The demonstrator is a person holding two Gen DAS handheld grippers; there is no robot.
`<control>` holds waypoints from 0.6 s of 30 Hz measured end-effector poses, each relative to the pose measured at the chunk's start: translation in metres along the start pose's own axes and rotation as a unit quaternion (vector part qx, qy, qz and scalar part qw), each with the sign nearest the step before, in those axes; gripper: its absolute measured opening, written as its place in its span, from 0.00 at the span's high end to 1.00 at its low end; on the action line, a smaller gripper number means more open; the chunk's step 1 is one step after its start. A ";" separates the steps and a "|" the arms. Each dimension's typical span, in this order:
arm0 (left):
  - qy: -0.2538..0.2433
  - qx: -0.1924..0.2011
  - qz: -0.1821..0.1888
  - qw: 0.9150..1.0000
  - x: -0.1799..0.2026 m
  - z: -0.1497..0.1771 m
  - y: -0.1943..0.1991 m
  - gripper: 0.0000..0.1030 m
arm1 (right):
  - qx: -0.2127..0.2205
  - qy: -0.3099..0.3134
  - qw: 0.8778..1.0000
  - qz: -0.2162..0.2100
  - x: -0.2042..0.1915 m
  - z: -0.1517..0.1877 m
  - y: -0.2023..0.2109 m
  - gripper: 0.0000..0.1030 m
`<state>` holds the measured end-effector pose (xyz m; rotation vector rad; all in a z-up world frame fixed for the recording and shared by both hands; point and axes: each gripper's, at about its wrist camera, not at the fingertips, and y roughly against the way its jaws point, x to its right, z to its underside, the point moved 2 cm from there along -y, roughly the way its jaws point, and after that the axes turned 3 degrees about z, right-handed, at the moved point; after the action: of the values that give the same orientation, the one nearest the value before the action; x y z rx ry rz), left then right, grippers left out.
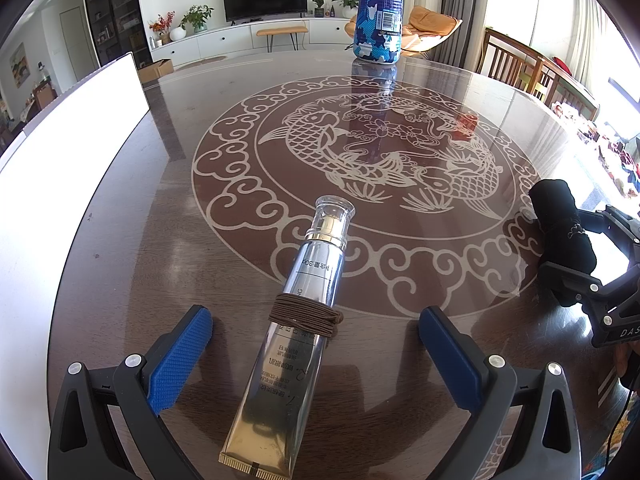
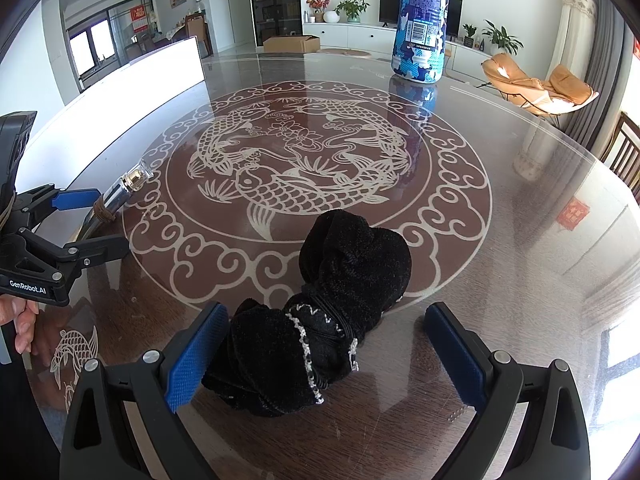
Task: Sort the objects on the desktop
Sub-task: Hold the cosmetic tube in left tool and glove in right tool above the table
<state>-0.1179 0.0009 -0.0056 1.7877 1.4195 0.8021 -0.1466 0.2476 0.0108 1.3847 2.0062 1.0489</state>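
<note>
A silver-gold cosmetic tube (image 1: pixel 294 320) with a clear cap lies flat on the glass table, a brown hair tie (image 1: pixel 306 315) wound around its middle. My left gripper (image 1: pixel 316 356) is open, its blue pads either side of the tube without touching it. A black fabric bundle (image 2: pixel 324 320) with white stitching lies between the open blue pads of my right gripper (image 2: pixel 326 356); the left pad is close to or touching it. The bundle (image 1: pixel 562 236) and right gripper show in the left wrist view; the tube (image 2: pixel 120 196) and left gripper (image 2: pixel 86 224) show in the right wrist view.
A tall blue-and-white patterned bottle (image 1: pixel 380 12) stands upright at the table's far side, also in the right wrist view (image 2: pixel 422 24). A white board (image 1: pixel 68 168) lies along the table's left edge. Wooden chairs (image 1: pixel 516 60) stand to the right.
</note>
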 end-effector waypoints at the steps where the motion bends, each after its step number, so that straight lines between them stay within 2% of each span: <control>1: 0.000 0.000 0.000 1.000 0.000 0.000 0.000 0.00 | 0.000 0.001 1.000 0.000 0.000 0.000 0.000 0.03; 7: -0.001 0.000 0.000 1.000 0.000 0.000 0.000 0.00 | 0.000 0.003 1.000 0.001 -0.001 0.000 0.001 0.02; 10: -0.008 -0.004 0.012 1.000 -0.001 0.003 0.003 0.00 | 0.013 -0.010 0.999 -0.043 0.007 0.002 0.010 0.02; 18: -0.056 -0.016 0.038 0.998 0.001 0.017 0.015 0.00 | -0.014 -0.014 0.998 -0.051 0.034 0.035 0.045 0.02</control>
<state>-0.0959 -0.0024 -0.0029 1.8413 1.2664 0.7484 -0.1082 0.2989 0.0274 1.2621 2.0119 1.0024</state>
